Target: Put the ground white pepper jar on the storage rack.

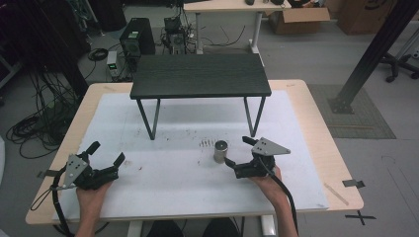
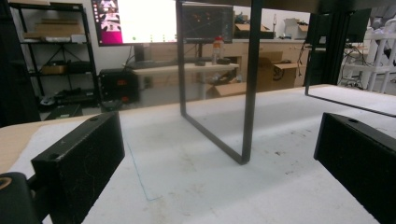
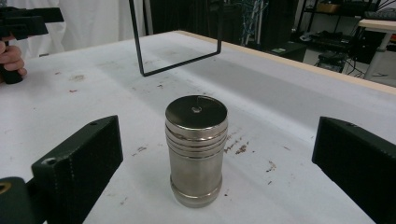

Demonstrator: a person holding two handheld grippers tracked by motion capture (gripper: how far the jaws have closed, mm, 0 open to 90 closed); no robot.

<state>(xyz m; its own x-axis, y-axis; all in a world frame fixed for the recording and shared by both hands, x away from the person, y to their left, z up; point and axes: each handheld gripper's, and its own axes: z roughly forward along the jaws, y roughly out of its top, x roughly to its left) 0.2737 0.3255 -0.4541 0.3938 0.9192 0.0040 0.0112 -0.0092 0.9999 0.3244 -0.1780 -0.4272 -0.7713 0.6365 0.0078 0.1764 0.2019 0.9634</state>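
Down at the bottom of the high view, two hands come in. The left claw [image 1: 105, 153] sits low at the lower left, jaws spread wide apart and holding nothing, a cable looping off behind it. In the left gripper view those same black jaws stand at either lower corner with bare white mat between them.

Over at lower centre-right, the right claw [image 1: 238, 151] is also spread wide, and right there between its jaws stands the metal cylinder [image 1: 220, 151], upright on the white mat [image 1: 173, 182] of the surface. The right gripper view puts the cylinder dead centre, ringed grooves near its shiny cap, one jaw on each side and clear daylight both ways; neither touches it. Rusty specks dot the mat around its foot.

Further up, mid-frame, the small black table [image 1: 200, 75] stands on the mat on thin frame legs, well beyond the cylinder. Past the surface's far edge, upper left, a computer tower [image 1: 137, 36] sits on the floor among cables.
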